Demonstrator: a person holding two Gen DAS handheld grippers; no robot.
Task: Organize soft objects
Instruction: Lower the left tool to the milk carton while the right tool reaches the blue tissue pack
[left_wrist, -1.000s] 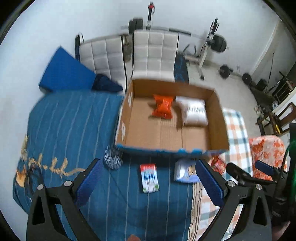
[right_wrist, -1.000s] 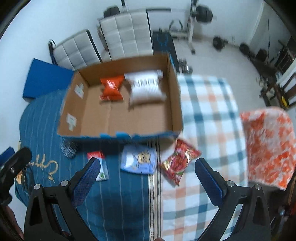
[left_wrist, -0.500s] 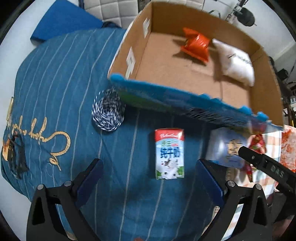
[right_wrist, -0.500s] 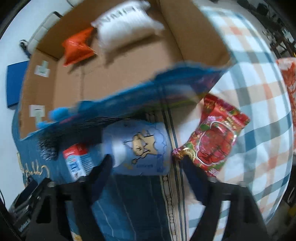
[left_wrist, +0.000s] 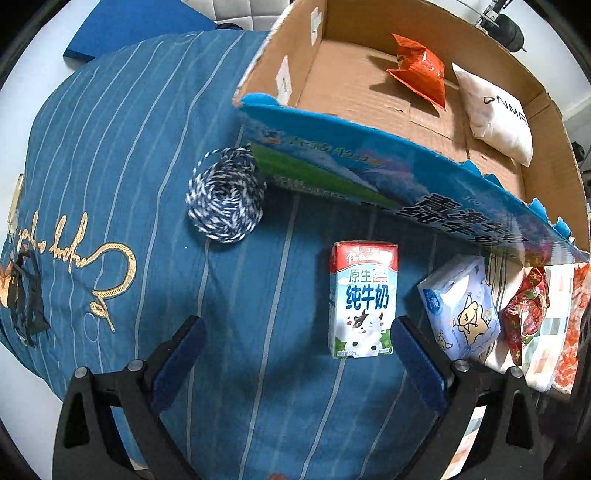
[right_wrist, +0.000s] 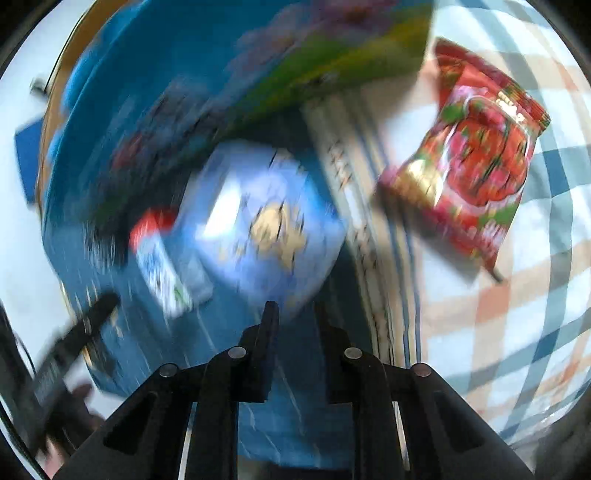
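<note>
In the left wrist view my left gripper (left_wrist: 293, 328) is open and empty, low over the blue bedspread. A milk carton (left_wrist: 363, 299) lies just inside its right finger. A blue-and-white yarn ball (left_wrist: 225, 195) lies ahead to the left, against the open cardboard box (left_wrist: 369, 147). The box holds an orange snack bag (left_wrist: 419, 72) and a white pillow pack (left_wrist: 496, 112). A pale blue tissue pack (left_wrist: 460, 306) and a red snack bag (left_wrist: 524, 306) lie right of the carton. The right wrist view is blurred. My right gripper (right_wrist: 293, 314) has its jaws nearly together with a small gap, right at the tissue pack's (right_wrist: 266, 225) near edge. The red snack bag (right_wrist: 476, 155) lies to the right.
The blue striped bedspread (left_wrist: 110, 147) meets a plaid blanket (right_wrist: 517, 332) on the right. The box's printed front wall (right_wrist: 221, 92) stands right behind the loose items. An orange floral cushion (left_wrist: 572, 332) is at the far right edge.
Both grippers have dropped close to the bed. The right gripper's jaws have closed from wide open to nearly together as it came down over the tissue pack. The left gripper stays open.
</note>
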